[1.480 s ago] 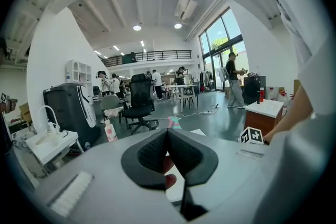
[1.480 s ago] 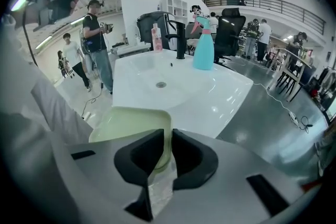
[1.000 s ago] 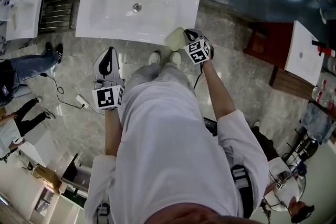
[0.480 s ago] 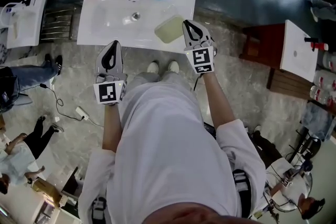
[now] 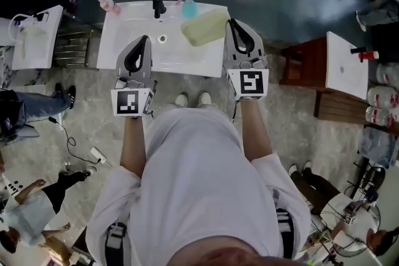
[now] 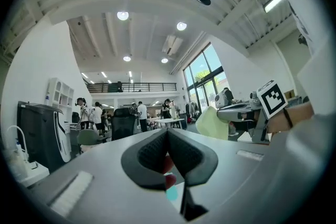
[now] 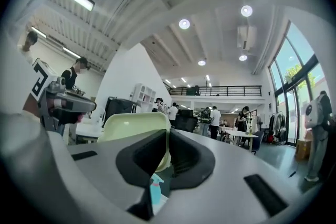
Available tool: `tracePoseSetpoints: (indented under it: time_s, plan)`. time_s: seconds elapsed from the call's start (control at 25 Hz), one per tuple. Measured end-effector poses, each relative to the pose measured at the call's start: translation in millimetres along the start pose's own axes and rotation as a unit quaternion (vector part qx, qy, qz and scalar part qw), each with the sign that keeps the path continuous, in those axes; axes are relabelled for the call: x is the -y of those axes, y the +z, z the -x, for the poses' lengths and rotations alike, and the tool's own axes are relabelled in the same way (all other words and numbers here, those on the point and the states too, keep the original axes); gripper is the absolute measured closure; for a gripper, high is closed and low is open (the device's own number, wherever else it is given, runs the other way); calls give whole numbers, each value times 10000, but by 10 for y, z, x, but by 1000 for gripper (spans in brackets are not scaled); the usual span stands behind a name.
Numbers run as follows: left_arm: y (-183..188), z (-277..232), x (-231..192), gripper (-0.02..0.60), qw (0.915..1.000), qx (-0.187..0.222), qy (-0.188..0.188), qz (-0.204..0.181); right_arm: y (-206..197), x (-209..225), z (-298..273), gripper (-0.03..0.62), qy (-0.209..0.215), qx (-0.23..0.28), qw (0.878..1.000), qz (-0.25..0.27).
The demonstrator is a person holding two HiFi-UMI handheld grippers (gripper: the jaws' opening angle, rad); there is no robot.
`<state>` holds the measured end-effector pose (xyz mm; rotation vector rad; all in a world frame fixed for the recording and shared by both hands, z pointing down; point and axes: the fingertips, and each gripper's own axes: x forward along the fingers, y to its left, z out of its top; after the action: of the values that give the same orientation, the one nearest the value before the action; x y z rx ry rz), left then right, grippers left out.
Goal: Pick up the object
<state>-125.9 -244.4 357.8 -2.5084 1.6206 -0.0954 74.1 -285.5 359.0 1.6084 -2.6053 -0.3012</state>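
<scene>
Quick update from us. Our right gripper (image 5: 232,24) has its jaws almost fully together, pinched on the rim of the pale green tray (image 5: 204,27). In that gripper's own view, the tray (image 7: 135,126) has its edge wedged between the two black pads. The rest of it sticks out ahead of the jaws and a bit to their left. From the head view the tray hangs off the left side of the right gripper's tips. It's tilted and sits over the back right part of the white sink (image 5: 124,50).

Our left gripper (image 5: 144,40) is doing nothing. Its pads are pressed together with nothing between them. It sits off to the left of the right gripper, well apart from the tray, over the front part of the sink. In the left gripper view the tray (image 6: 211,123) shows up off to the right, next to the right gripper's marker cube (image 6: 273,98).

Past the left gripper's tips there's a black faucet (image 5: 158,4), with a pink bottle (image 5: 110,4) further left. A teal dispenser (image 5: 187,5) stands just beyond the tray, ahead and to the left of the right gripper's tips.
</scene>
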Motion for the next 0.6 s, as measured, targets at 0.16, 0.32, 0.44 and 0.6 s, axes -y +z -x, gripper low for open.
tracePoseSetpoints:
  time_s: [0.16, 0.32, 0.44, 0.6]
  plan:
    - [350, -170, 52, 581, 9993, 309, -188, -4, 293, 103, 59, 571, -278, 271, 9990, -204]
    - [540, -283, 125, 581, 9986, 436, -282, -21, 381, 145, 179, 572, -497, 330, 9981, -160]
    - [505, -310, 203, 581, 9986, 379, -364, 77, 382, 141, 293, 572, -587, 344, 9974, -238]
    - [400, -316, 313, 581, 9984, 260, -498, 79, 296, 146, 365, 572, -639, 337, 9969, -325]
